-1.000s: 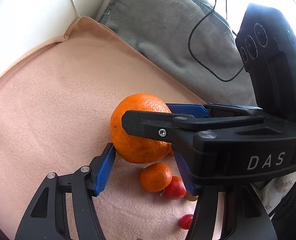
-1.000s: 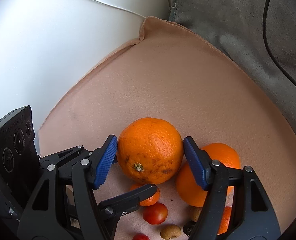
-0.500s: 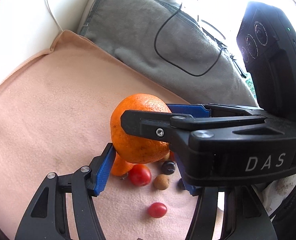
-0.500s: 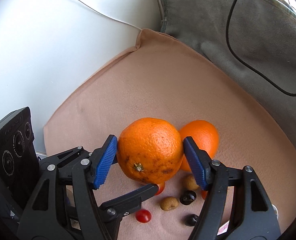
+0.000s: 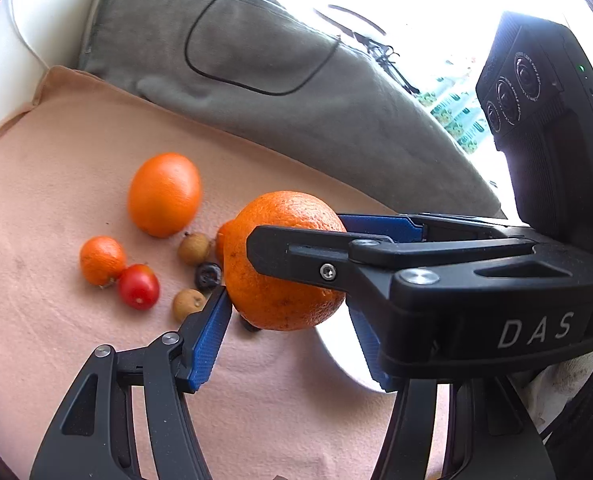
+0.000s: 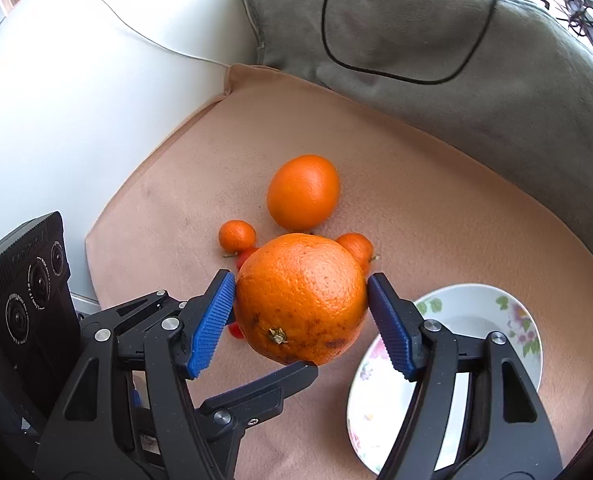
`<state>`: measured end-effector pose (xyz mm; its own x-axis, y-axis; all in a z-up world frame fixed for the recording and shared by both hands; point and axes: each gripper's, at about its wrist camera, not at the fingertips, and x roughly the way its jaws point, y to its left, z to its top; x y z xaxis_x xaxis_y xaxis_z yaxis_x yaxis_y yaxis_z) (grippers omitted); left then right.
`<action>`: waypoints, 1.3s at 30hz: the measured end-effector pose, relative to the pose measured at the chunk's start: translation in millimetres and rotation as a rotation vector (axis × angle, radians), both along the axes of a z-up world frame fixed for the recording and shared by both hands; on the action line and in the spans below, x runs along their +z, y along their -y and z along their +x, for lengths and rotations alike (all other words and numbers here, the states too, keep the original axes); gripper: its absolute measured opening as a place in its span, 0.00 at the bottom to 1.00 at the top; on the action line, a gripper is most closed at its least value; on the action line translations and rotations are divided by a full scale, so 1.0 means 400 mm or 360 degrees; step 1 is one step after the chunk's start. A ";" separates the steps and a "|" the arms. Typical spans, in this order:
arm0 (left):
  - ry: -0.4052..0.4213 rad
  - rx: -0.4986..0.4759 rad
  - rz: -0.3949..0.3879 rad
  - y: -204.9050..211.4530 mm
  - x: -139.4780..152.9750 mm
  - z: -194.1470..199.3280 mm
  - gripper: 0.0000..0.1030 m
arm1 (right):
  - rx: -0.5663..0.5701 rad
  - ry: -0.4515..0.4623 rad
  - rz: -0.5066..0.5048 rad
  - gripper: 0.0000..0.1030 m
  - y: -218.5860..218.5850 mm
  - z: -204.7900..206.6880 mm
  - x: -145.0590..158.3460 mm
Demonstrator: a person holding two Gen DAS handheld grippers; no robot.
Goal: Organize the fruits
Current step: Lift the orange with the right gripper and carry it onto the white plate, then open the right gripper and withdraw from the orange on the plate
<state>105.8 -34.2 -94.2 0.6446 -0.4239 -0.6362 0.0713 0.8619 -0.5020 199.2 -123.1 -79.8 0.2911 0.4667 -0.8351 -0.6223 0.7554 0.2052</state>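
Peach cloth (image 6: 436, 216) covers the surface, grey cushion (image 6: 456, 40) behind it. Floral bowl (image 6: 508, 308) sits on the cloth at right. Both grippers clamp one big orange (image 6: 300, 300), held off the cloth: right gripper (image 6: 300, 316) pads on its sides, left gripper (image 5: 288, 328) squeezing crosswise. Second orange (image 5: 164, 194) lies on the cloth beyond, with a mandarin (image 5: 102, 260) touching a tomato (image 5: 139, 286) nearby.
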 end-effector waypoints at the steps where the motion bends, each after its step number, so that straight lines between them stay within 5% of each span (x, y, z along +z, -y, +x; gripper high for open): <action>1: -0.0001 -0.0020 0.0007 0.019 -0.001 -0.002 0.58 | -0.0022 -0.0008 0.0009 0.69 0.023 -0.003 -0.003; 20: -0.0070 -0.0308 0.0121 0.225 -0.039 0.015 0.57 | -0.0329 -0.0197 0.0166 0.69 0.298 -0.026 -0.105; 29: 0.0030 -0.0382 0.0182 0.252 -0.006 -0.029 0.57 | -0.0429 0.0002 0.0236 0.70 0.352 -0.056 -0.035; 39: 0.0045 -0.0351 0.0164 0.191 -0.013 -0.048 0.57 | -0.0508 0.0178 0.0116 0.73 0.366 -0.088 -0.018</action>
